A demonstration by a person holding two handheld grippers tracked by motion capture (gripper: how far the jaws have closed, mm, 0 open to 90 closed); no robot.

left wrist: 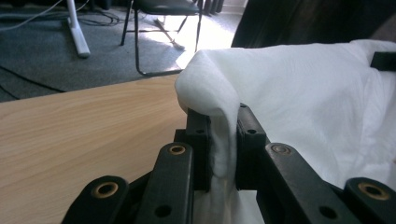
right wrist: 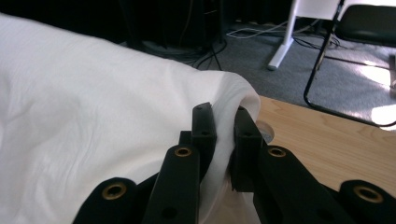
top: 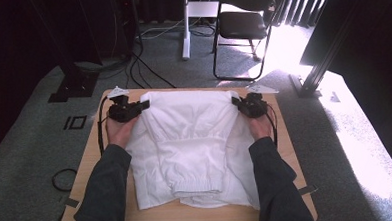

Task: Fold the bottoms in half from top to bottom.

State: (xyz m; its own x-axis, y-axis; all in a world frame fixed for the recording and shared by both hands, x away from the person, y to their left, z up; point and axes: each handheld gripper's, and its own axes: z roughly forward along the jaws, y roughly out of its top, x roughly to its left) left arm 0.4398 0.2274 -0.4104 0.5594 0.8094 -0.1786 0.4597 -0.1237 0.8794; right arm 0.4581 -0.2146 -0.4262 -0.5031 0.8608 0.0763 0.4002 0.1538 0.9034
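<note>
Across the middle of the high view, the white garment (top: pixel 190 146) (looks like a pair of shorts or a jacket with an elastic band, can't quite tell) lies spread on the wooden bench (top: pixel 86 160), and the far edge of it is pulled up between the two hands. Left gripper (top: pixel 143 106) sits at the upper left corner of the cloth, right gripper (top: pixel 235 103) at the upper right corner, so the held edge runs straight left to right across the frame, with the rest of the fabric trailing down toward the person at the bottom. In the left gripper view the jaws are clamped nearly together with a fold of white cloth (left wrist: pixel 219 140) squeezed between them, and the corner bunches up over the top. Same story in the right gripper view: jaws pinched tight on a fold (right wrist: pixel 224 140), cloth draped off to the left of that frame, bare bench to the right. Both corners look lifted off the bench while the elastic hem (top: pixel 197 185) near the bottom of the high view rests flat. My guess is the whole thing hinges on that held edge being square to the body of the garment, with each hand about equally near its own corner, so a fold toward the person would bring the far edge down over the near hem evenly. Behind the bench there's a black chair (top: pixel 243 23) on the carpet, well apart.
</note>
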